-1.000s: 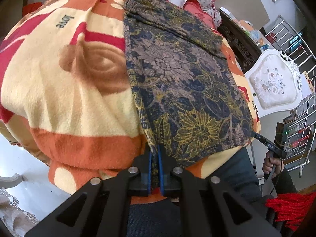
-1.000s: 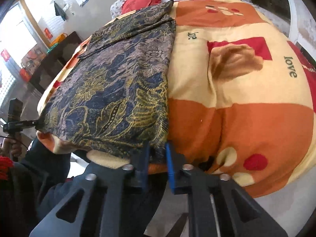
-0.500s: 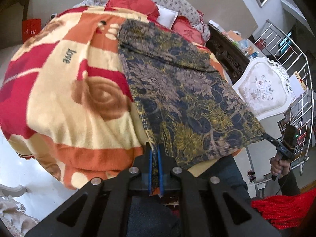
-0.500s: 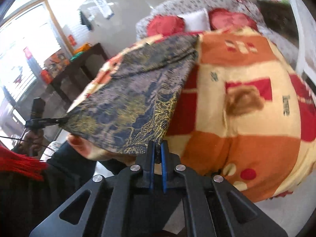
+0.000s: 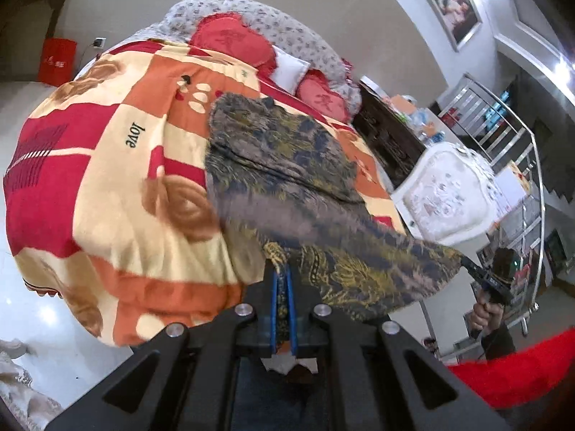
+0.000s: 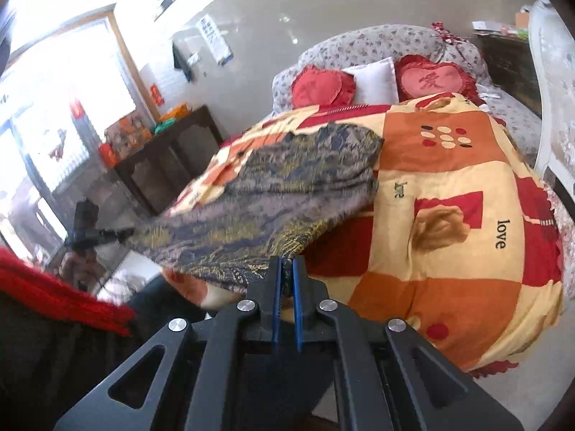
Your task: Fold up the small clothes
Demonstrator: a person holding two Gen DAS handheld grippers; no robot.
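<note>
Left hand-held gripper [image 5: 283, 280] pinching patterned garment [image 5: 287, 165] corner, right hand-held gripper [image 6: 286, 269] likewise

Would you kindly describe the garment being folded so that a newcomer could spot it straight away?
Start at the bed covered by the orange, red and cream "love" blanket. On it lies the dark blue and gold paisley garment, its near edge lifted clear, with the left gripper and the right gripper each shut on a near corner. It is the only dark, finely patterned cloth there, unlike the red heart-shaped cushions behind.
</note>
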